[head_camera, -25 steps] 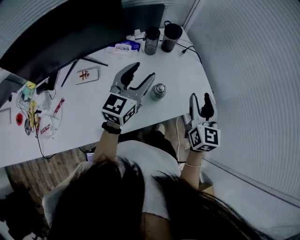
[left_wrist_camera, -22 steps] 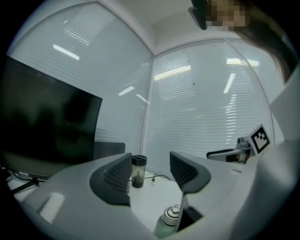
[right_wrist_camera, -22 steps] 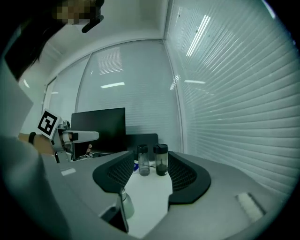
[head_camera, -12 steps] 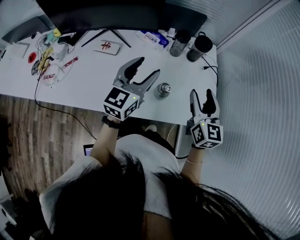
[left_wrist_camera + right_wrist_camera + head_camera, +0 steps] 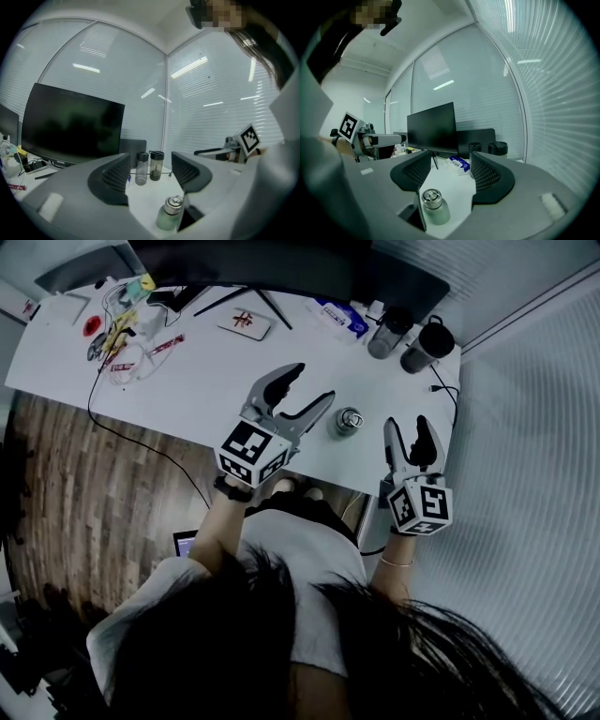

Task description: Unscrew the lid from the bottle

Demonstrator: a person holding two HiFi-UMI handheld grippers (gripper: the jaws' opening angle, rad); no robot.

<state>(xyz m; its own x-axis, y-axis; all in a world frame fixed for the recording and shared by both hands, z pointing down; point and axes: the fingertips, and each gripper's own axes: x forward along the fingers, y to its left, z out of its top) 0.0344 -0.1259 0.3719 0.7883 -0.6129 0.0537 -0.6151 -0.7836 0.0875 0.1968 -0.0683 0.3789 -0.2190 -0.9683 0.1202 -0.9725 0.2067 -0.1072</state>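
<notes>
A small pale-green bottle (image 5: pixel 348 421) with a silver screw lid stands upright on the white table (image 5: pixel 202 381) near its front edge. My left gripper (image 5: pixel 309 388) hovers just left of it. Its jaws are opening, with nothing between them. The bottle (image 5: pixel 169 213) shows low in the left gripper view, beside the right jaw and untouched. My right gripper (image 5: pixel 409 430) is held to the bottle's right, over the table's front right corner, open and empty. In the right gripper view the bottle (image 5: pixel 433 206) stands ahead of the jaws, low and to the left.
Two dark tumblers (image 5: pixel 389 334) (image 5: pixel 427 341) stand at the back right beside a blue-and-white tissue pack (image 5: pixel 337 315). A dark monitor (image 5: pixel 70 124) spans the back. A small card (image 5: pixel 246 322) lies mid-table; cables and small items (image 5: pixel 122 334) clutter the far left. Wooden floor (image 5: pixel 94 484) lies below.
The head view has swung, so the table now sits higher and tilted in frame. Both grippers stay beside the bottle. The right jaws have spread a little wider.
</notes>
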